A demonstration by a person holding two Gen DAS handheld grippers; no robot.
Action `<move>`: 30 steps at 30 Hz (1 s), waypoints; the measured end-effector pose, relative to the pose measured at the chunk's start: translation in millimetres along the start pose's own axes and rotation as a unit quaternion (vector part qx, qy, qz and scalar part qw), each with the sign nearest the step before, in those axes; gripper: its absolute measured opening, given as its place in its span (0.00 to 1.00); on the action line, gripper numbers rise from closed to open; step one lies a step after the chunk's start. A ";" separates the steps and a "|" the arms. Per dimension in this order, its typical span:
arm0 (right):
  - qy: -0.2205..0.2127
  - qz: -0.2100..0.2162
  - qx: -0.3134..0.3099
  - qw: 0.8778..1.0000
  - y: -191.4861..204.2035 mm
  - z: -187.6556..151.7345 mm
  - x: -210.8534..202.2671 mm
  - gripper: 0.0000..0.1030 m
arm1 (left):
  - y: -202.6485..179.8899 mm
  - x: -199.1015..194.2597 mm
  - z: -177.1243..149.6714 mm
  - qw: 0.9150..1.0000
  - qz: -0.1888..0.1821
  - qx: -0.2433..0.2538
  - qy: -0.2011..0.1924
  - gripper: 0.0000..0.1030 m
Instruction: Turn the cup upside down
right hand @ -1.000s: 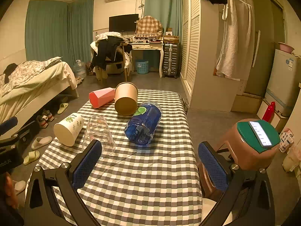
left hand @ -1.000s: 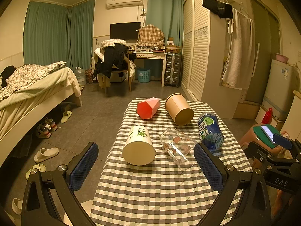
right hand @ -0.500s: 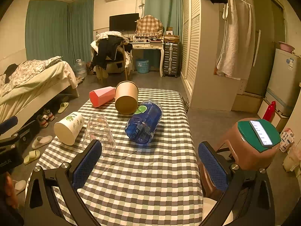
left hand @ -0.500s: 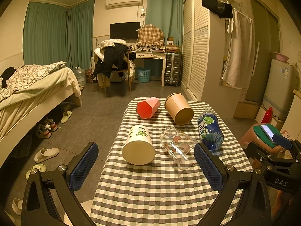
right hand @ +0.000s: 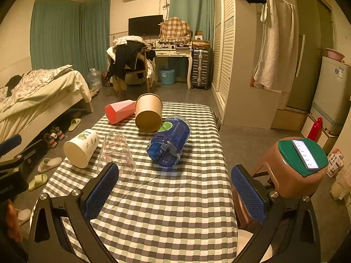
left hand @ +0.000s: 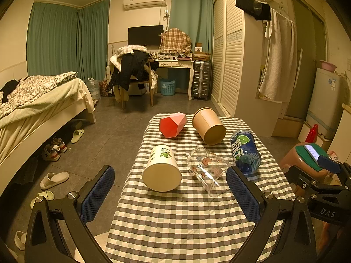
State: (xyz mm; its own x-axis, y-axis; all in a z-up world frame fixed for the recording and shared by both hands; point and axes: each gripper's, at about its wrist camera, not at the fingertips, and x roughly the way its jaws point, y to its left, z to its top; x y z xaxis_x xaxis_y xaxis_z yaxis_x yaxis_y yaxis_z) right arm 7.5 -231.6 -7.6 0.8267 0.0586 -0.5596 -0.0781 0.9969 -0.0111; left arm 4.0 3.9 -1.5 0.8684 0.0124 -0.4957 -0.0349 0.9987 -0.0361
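We saw almost no change over last second: both views held steady, cups unmoved. Left gripper wide, empty, short of white cup and glass cup, both on sides on table. Right gripper wide, empty, back from blue cup. We judged flip not started.

Five cups lie on their sides on the checked tablecloth; nearest, a white paper cup with green leaf print, its base facing the left wrist camera; just beside it, a clear glass cup with small pink figures; further right, a blue printed cup; at the far end, a red faceted cup and a brown paper cup, close together.
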 end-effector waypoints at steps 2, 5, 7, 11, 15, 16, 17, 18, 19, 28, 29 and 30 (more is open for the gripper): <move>0.000 0.000 0.000 1.000 -0.1 0.1 0.0 1.00 | 0.1 -0.3 -0.1 1.000 -0.001 0.001 0.000 1.00; 0.000 0.000 0.000 1.000 0.4 0.1 -0.1 1.00 | 0.1 -0.1 0.1 1.000 -0.001 0.000 0.000 1.00; 0.000 0.000 0.000 1.000 -0.2 1.6 -0.7 1.00 | 0.0 -0.3 -0.2 1.000 0.000 0.001 0.000 1.00; 0.002 0.010 -0.006 1.000 3.5 7.1 1.2 1.00 | 5.6 1.9 -0.9 1.000 0.001 -0.002 0.001 1.00; 0.001 0.036 -0.017 0.999 10.9 19.4 4.9 1.00 | 20.2 9.4 0.7 1.000 0.014 -0.008 0.002 1.00; 0.000 0.042 -0.023 0.999 13.9 23.9 7.9 1.00 | 25.6 12.6 1.6 1.000 0.017 -0.011 0.002 1.00; -0.001 0.047 -0.029 0.998 17.6 29.1 11.4 1.00 | 31.8 14.1 3.0 1.000 0.020 -0.014 0.003 1.00; 0.001 0.048 -0.035 0.998 21.1 32.3 15.4 1.00 | 38.0 17.0 3.4 1.000 0.025 -0.018 0.005 1.00; 0.004 0.048 -0.044 0.998 26.3 37.8 21.2 1.00 | 43.7 19.2 3.9 0.999 0.030 -0.020 0.006 1.00; 0.111 0.085 -0.102 0.985 84.0 69.4 114.4 1.00 | 94.7 59.0 -7.4 0.996 0.066 -0.047 0.042 1.00; 0.134 0.088 -0.108 0.981 89.2 69.0 126.4 1.00 | 99.0 62.4 -9.4 0.995 0.070 -0.048 0.045 1.00; 0.163 0.092 -0.114 0.976 95.2 68.3 141.0 1.00 | 104.8 65.4 -11.6 0.995 0.073 -0.049 0.047 1.00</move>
State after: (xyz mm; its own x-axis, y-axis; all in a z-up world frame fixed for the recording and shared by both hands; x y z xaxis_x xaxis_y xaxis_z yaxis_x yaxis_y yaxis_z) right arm 154.6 -124.8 -31.0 0.5691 0.1794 -0.8024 -0.3619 0.9310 -0.0485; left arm 51.4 108.8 -47.7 0.8003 0.1473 -0.5813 -0.2085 0.9772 -0.0395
